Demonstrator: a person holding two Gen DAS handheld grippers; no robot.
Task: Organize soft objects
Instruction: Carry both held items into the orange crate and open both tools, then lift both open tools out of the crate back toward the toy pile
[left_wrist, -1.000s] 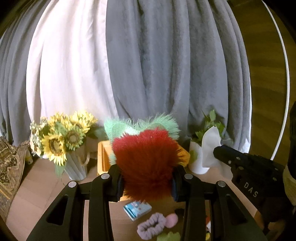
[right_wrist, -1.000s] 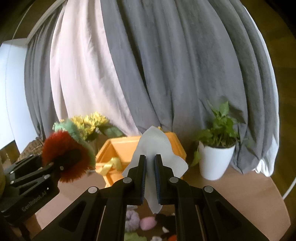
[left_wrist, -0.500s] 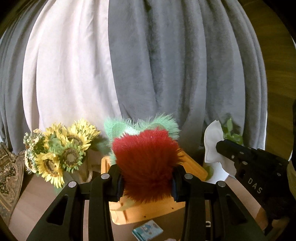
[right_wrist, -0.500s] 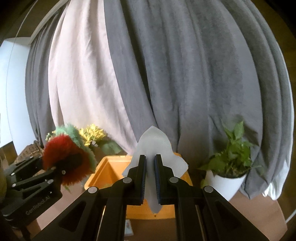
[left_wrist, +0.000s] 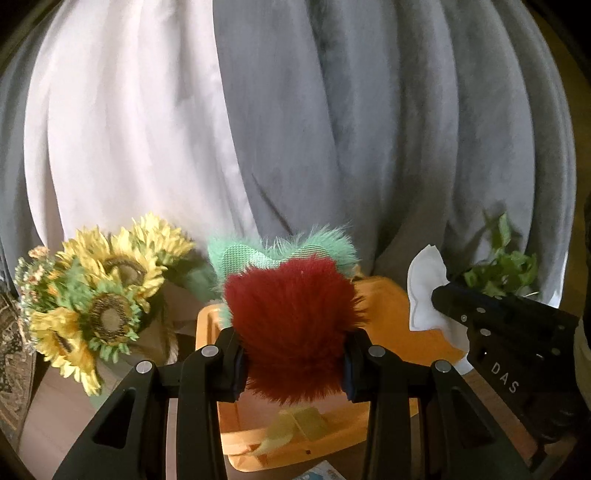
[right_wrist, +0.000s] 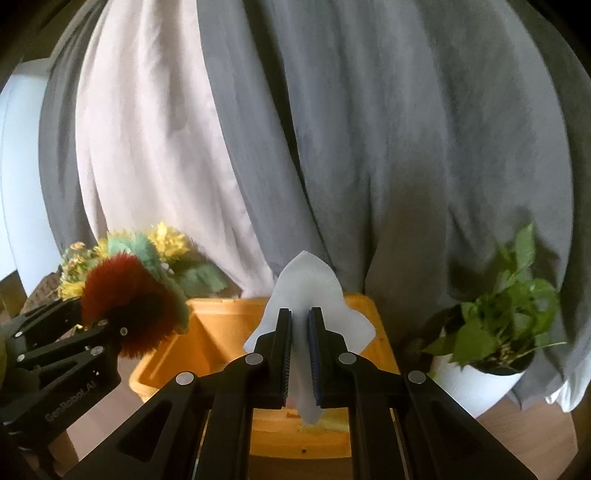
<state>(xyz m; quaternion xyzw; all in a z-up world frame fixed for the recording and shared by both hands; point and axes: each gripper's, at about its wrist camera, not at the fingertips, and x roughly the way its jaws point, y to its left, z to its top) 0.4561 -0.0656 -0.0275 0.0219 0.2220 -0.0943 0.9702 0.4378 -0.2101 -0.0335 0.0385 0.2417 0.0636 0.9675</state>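
My left gripper (left_wrist: 291, 354) is shut on a fluffy red and green plush (left_wrist: 291, 310) and holds it above the near edge of the orange bin (left_wrist: 391, 314). My right gripper (right_wrist: 299, 354) is shut on a white tissue (right_wrist: 310, 291) and holds it above the same bin (right_wrist: 214, 332). The plush (right_wrist: 129, 295) and left gripper (right_wrist: 110, 328) show at the left of the right wrist view. The tissue (left_wrist: 424, 291) and right gripper (left_wrist: 443, 295) show at the right of the left wrist view. A yellow-green soft item (left_wrist: 291, 428) lies inside the bin.
A sunflower bouquet in a vase (left_wrist: 99, 299) stands left of the bin. A potted green plant in a white pot (right_wrist: 491, 343) stands to the right. Grey and white curtains (right_wrist: 332, 147) hang close behind. A small blue packet (left_wrist: 321, 472) lies on the wooden table before the bin.
Both grippers have moved forward toward the orange bin with their loads, so the bin looms larger and lower. The small items on the table have dropped out of view.
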